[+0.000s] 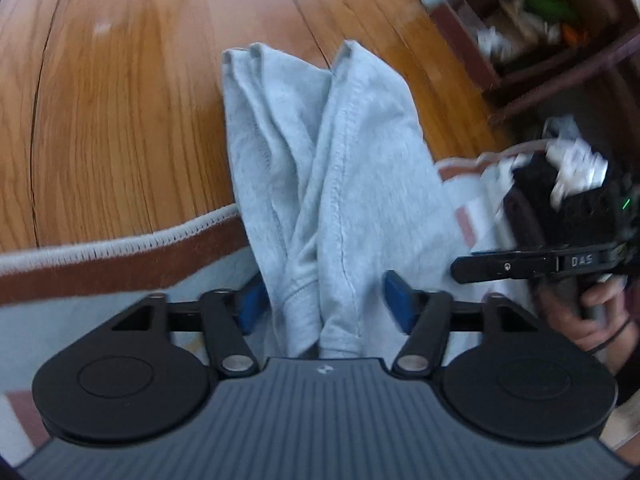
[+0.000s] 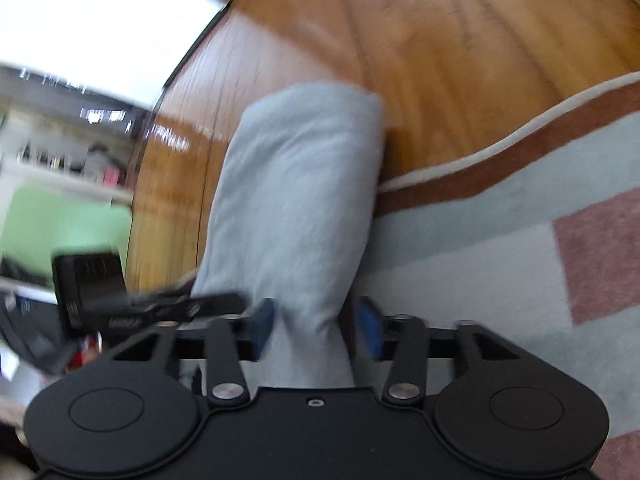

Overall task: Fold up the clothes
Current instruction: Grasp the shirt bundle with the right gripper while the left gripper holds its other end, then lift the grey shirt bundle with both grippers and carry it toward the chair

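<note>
Draping soft grey knit garment (image 1: 320, 184) over glossy wood floor (image 1: 120, 120).

Bare wooden floor (image 1: 120, 120) lies open ahead and to the left of the grey garment (image 1: 320, 168) — room to pass. On the right a dark shelf unit (image 1: 540, 40) crowds in, and the rug (image 2: 480, 240) edge crosses underneath.
</note>
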A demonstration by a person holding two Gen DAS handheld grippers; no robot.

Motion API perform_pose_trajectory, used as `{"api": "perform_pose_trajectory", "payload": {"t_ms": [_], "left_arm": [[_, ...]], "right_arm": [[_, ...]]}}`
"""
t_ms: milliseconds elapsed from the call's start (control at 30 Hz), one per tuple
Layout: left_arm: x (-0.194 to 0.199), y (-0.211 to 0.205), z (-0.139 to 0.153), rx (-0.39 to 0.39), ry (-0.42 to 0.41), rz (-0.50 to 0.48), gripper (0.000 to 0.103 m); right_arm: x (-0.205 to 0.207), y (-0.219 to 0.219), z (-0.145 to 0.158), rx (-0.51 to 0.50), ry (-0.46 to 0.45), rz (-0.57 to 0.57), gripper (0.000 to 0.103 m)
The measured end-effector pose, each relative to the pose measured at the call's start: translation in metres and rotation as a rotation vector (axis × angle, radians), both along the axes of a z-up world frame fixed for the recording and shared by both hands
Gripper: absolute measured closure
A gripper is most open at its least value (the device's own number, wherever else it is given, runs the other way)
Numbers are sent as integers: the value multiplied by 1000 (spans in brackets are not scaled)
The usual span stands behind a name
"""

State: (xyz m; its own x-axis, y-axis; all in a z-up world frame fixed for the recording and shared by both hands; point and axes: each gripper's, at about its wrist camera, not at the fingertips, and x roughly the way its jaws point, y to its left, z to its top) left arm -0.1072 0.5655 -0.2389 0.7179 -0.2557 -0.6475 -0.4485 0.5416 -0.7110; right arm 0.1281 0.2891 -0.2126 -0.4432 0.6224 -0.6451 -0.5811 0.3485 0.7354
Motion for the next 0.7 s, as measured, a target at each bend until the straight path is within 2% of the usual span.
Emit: {"api": "perform_pose_trajectory", "payload": {"t_ms": [67,133,200,233,267,300,367,400,433,467,533,700], "left_arm": [[-6,8,-9,-89,-46,37,21],[-6,13,-13,-137,-84,40,23],[-4,4,-17,-88,-118,23,32],[-2,0,-19,-61,-134,14,47],[3,-9,-13,18,-135,-14,48],[8,-17,-7,104,-134,-45,48],[15,-25,2,177,-111,-82,53],[16,-26,4,184,-120,-82,56],[13,-25,5,184,-124,-75,64],[11,-24,5,188,-121,-74,68],[5,-24,8,195,-122,-78,70],[6,-43,27,246,-175,-113,72]], "right_arm": [[7,3,-1,10,18,-21,37],[10,12,-6,1,39,-27,35],[16,23,-15,-18,59,-29,35],[16,29,-22,-29,69,-29,35],[16,34,-29,-30,81,-30,33],[17,36,-33,19,113,-42,32],[24,43,-39,31,167,-95,36],[27,45,-40,33,185,-124,43],[26,48,-36,42,143,-119,55],[21,50,-28,57,74,-91,61],[1,44,-4,103,-73,-39,66],[-41,8,57,173,-354,3,68]]}}
